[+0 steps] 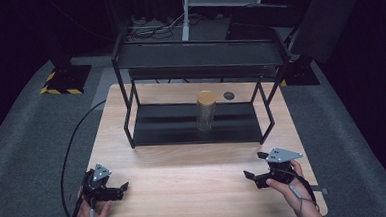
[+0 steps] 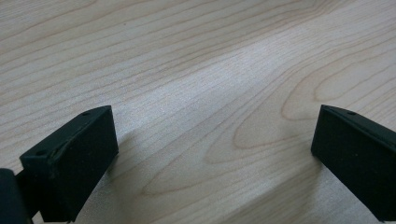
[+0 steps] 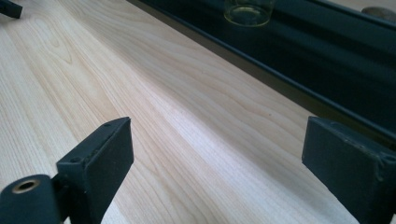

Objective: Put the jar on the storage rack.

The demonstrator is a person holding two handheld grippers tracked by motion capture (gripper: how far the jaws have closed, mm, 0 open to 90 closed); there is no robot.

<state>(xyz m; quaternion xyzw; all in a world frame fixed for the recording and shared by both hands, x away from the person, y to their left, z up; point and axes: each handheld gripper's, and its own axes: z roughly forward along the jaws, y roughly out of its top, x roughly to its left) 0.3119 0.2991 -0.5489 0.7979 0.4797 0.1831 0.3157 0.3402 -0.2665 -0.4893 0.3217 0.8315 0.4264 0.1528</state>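
On table (image 1: pixel 185 184): both grippers empty, jaws apart

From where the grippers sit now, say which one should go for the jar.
Right, probably. The right gripper is open, and its view has the jar base and shelf just ahead. The left gripper, also open, faces bare table.

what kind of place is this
Likely a lab or recording studio: a lone wooden table on grey carpet, dark surroundings, cables on the floor behind the black metal shelf, and hand-held grippers.

No legible text or labels anywhere
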